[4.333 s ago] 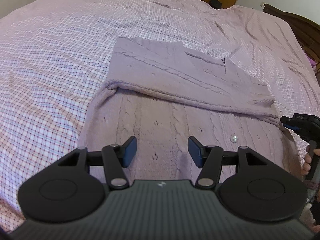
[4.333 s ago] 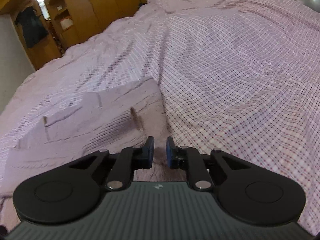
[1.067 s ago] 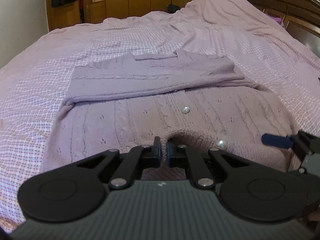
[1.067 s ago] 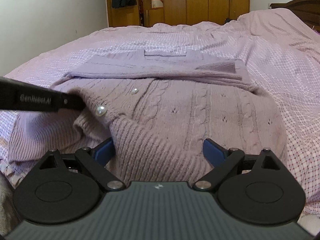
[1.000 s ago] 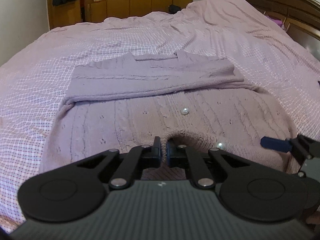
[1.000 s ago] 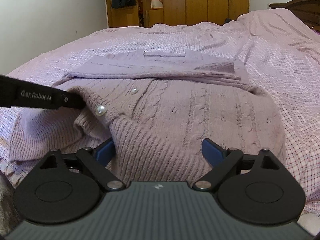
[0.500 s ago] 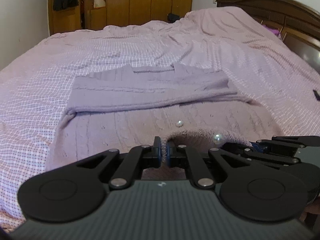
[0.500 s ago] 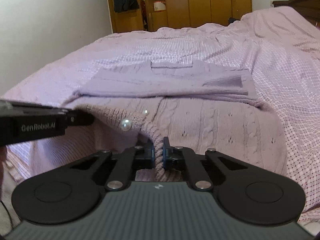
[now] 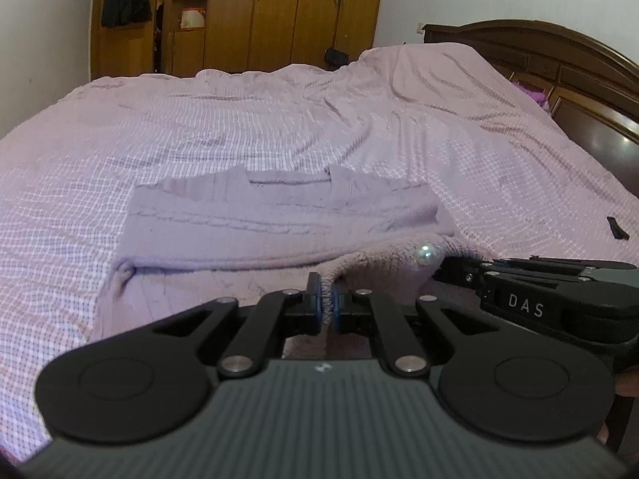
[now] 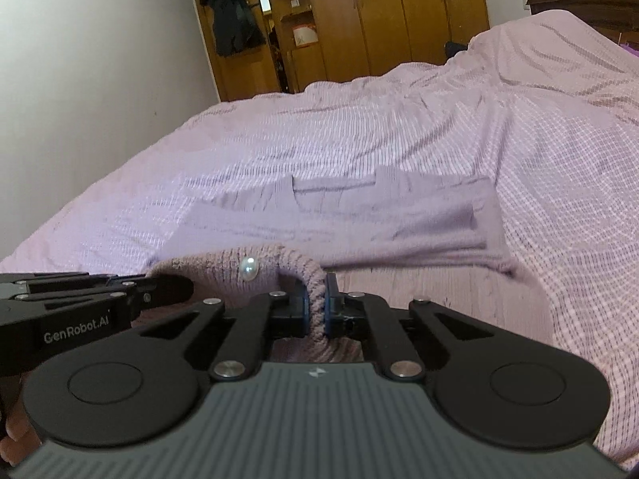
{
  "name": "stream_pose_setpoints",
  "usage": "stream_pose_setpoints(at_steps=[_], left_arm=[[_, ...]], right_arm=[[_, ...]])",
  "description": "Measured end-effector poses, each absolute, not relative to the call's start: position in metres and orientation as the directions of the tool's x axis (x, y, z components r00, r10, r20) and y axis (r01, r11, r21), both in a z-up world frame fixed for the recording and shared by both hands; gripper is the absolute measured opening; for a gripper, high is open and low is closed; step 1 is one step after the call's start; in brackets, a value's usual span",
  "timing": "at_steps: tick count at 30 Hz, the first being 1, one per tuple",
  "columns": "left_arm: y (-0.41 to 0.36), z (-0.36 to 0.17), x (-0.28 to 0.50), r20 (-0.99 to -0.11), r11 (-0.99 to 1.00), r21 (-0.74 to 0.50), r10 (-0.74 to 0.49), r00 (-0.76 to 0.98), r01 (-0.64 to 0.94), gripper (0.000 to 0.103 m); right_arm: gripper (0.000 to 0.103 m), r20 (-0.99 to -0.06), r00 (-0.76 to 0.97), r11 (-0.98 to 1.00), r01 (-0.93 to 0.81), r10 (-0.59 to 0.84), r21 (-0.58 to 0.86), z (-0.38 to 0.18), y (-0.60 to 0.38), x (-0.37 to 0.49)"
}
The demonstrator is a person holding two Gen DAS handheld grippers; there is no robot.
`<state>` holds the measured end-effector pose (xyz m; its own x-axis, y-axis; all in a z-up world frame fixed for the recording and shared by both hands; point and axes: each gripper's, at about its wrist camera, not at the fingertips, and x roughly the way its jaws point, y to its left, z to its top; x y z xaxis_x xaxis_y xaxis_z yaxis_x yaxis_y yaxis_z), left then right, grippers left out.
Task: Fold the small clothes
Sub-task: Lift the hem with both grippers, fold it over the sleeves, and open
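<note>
A lilac cable-knit cardigan (image 9: 279,215) with pearl buttons (image 9: 426,253) lies on the bed, sleeves folded across its upper part. It also shows in the right wrist view (image 10: 359,215). My left gripper (image 9: 328,299) is shut on the ribbed bottom hem and holds it lifted off the bed. My right gripper (image 10: 316,303) is shut on the same hem a little to the right, also lifted. The hem arches between the two grippers, with a pearl button (image 10: 248,268) on it. The right gripper shows from the side in the left wrist view (image 9: 447,269), close beside the left one.
The bed has a pink checked cover (image 9: 279,119). A dark wooden headboard (image 9: 559,64) is at the right. Wooden wardrobes (image 10: 379,20) stand along the far wall. A small dark object (image 9: 617,227) lies on the cover at the right.
Both grippers have risen with the hem, lifting the cardigan's bottom edge off the bed and towards its upper part. The right gripper closed on the hem about a second ago.
</note>
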<state>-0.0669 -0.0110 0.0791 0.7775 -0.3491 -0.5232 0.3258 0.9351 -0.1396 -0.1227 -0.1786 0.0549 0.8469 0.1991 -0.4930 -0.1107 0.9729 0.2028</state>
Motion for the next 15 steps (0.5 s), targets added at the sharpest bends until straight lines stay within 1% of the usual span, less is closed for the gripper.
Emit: stream_pose_setpoints(at_steps=[5, 12, 15], left_arm=[[-0.009, 0.086, -0.056, -0.505, 0.932, -0.178, -0.363, 0.783, 0.317, 0.007], [-0.009, 0.101, -0.034, -0.463, 0.929, -0.195, -0.37, 0.805, 0.315, 0.007], [-0.012, 0.107, -0.023, -0.446, 0.926, -0.19, -0.377, 0.811, 0.326, 0.007]], right_arm=[[0.006, -0.464, 0.859, 0.969, -0.128, 0.215, 0.212, 0.066, -0.18, -0.108], [0.006, -0.411, 0.886, 0.966, -0.13, 0.215, 0.224, 0.085, -0.18, -0.086], [0.006, -0.384, 0.9, 0.969, -0.135, 0.207, 0.206, 0.093, -0.178, -0.079]])
